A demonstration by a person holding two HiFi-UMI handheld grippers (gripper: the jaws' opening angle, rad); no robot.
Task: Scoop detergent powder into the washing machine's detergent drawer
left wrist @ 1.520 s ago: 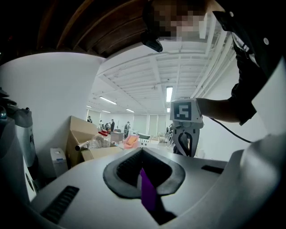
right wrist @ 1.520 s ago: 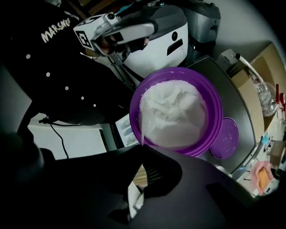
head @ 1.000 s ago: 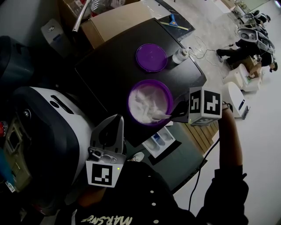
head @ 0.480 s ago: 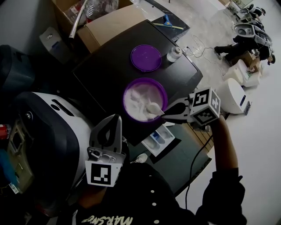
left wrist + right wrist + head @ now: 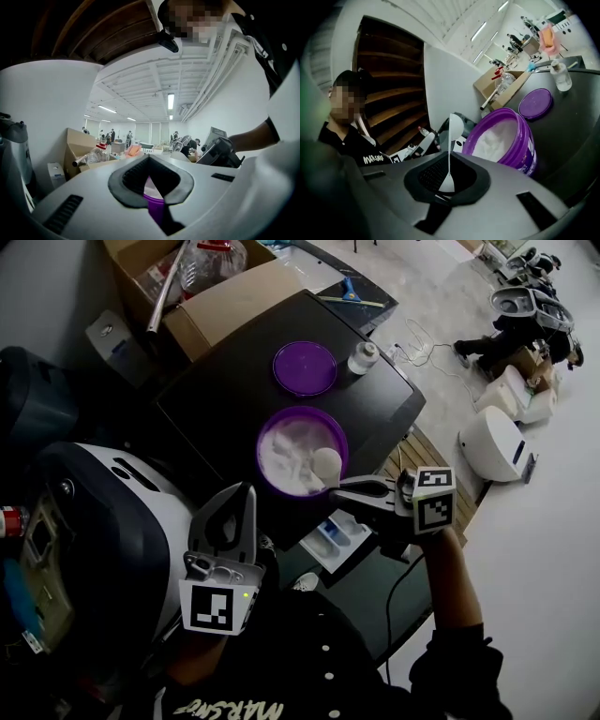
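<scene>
A purple tub (image 5: 302,451) of white detergent powder stands open on the black machine top (image 5: 216,399). Its lid (image 5: 306,367) lies behind it. My right gripper (image 5: 339,486) is shut on the handle of a white scoop (image 5: 326,463), whose bowl hangs over the tub's near rim. In the right gripper view the scoop (image 5: 456,125) stands edge-on beside the tub (image 5: 501,136), held in the right gripper (image 5: 447,183). The open detergent drawer (image 5: 339,538) juts out just below the gripper. My left gripper (image 5: 246,495) is shut and empty, left of the drawer; in its own view the left gripper (image 5: 151,187) faces the tub (image 5: 157,207).
A small clear bottle (image 5: 362,357) stands right of the lid. Cardboard boxes (image 5: 234,292) sit behind the machine. A white domed appliance (image 5: 103,512) is close on the left. White machines (image 5: 497,442), cables and people (image 5: 525,324) occupy the floor at right.
The right gripper has lifted the scoop out of the powder and drawn it back over the tub's near rim, toward the drawer. The left gripper has stayed in place.
</scene>
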